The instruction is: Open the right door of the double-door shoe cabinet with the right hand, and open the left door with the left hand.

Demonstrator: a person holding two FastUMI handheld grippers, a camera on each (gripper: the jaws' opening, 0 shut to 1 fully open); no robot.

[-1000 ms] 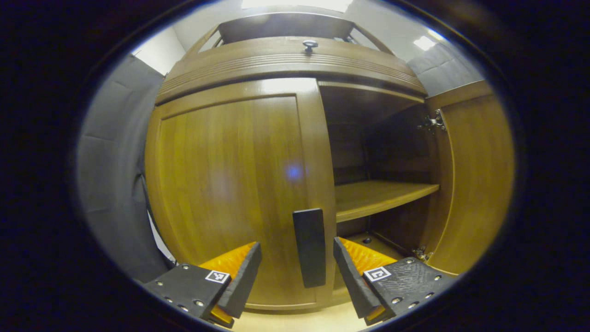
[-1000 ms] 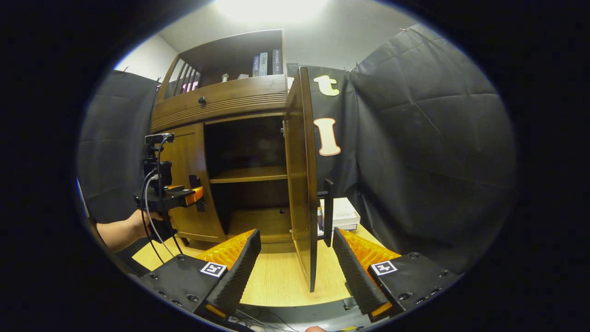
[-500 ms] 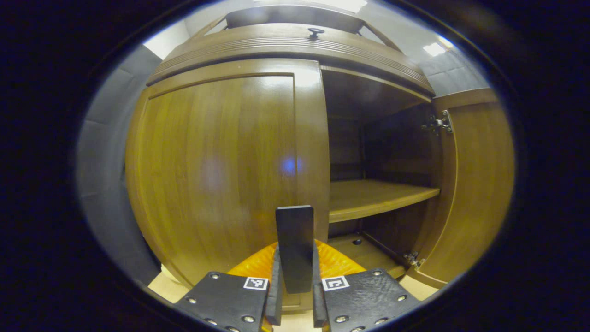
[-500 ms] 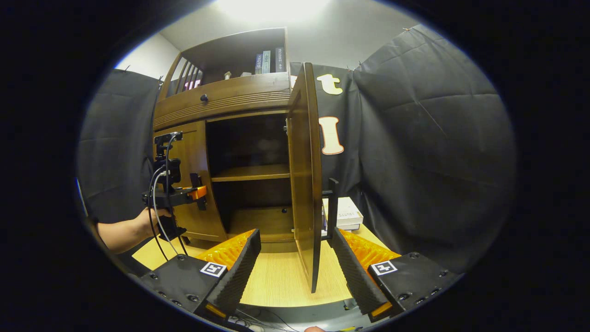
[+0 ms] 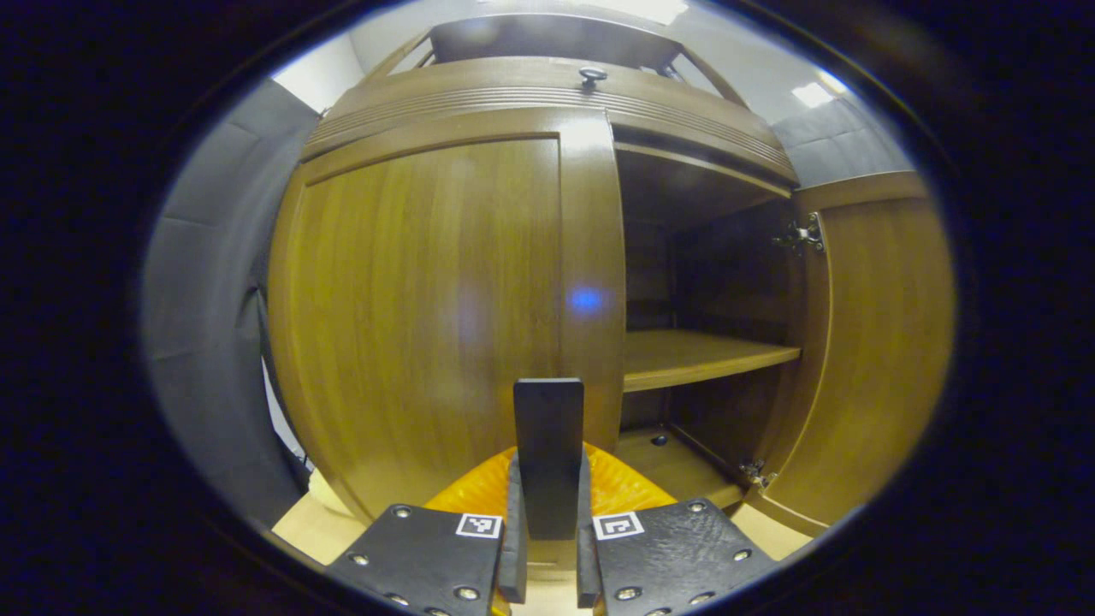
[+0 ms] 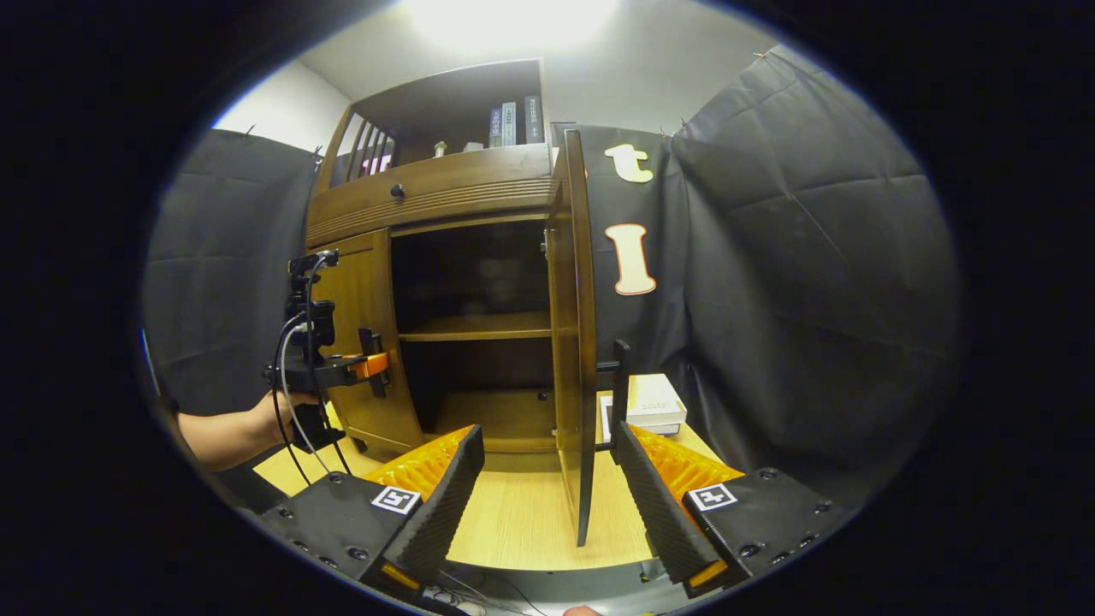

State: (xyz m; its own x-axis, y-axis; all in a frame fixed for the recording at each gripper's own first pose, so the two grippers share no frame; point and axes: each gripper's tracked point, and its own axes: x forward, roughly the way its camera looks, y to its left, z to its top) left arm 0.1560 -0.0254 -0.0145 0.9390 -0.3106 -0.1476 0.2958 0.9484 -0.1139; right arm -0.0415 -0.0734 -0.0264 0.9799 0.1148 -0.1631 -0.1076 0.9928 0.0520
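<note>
The brown wooden cabinet's left door [image 5: 428, 308] stands closed or nearly so. Its black bar handle [image 5: 548, 453] is pinched between the fingers of my left gripper [image 5: 547, 556], which is shut on it. The right door [image 5: 873, 342] stands swung wide, showing a shelf [image 5: 701, 355] inside. In the right gripper view that right door [image 6: 577, 342] is edge-on with its black handle [image 6: 619, 385] on the far side. My right gripper [image 6: 547, 488] is open, a little back from the door's edge, holding nothing. The left gripper [image 6: 364, 366] and the hand holding it [image 6: 287, 419] sit at the left door [image 6: 364, 325].
A drawer with a small knob [image 6: 397, 192] runs above the doors, with books [image 6: 511, 124] on the open top shelf. A white box [image 6: 654, 402] lies on the light wooden floor [image 6: 513, 513] right of the cabinet. Black cloth walls [image 6: 813, 282] close in both sides.
A second ago my left gripper was open around the left door's handle; it has shut on it. The right gripper has drifted slightly, staying open off the right door.
</note>
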